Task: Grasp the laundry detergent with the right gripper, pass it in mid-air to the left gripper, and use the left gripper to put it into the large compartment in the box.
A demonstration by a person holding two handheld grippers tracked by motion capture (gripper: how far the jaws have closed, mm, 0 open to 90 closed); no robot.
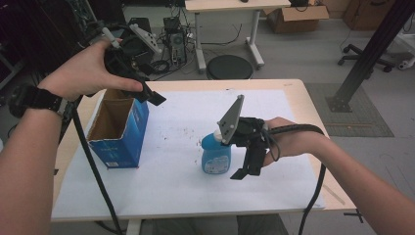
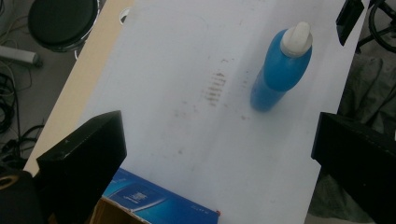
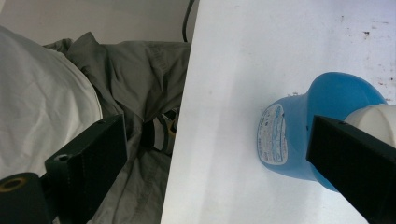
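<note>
At the left, the left tool (image 1: 152, 97) hung above the open blue cardboard box (image 1: 119, 128), jaws spread wide and empty. Right of the box, the blue plastic bottle with a white cap (image 1: 216, 152) stood upright on the white-covered tabletop (image 1: 176, 181). The right tool (image 1: 247, 169) pointed down just beside the bottle, jaws wide apart and gripping nothing.

Upright blue bottle (image 1: 216, 155), white cap, on white sheet (image 1: 186, 186)

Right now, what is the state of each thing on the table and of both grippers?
blue bottle: upright on the white sheet, white cap on, not gripped.
blue box: standing, top flaps open.
left gripper: open, holds nothing, above the box.
right gripper: open, holds nothing, beside the bottle.
</note>
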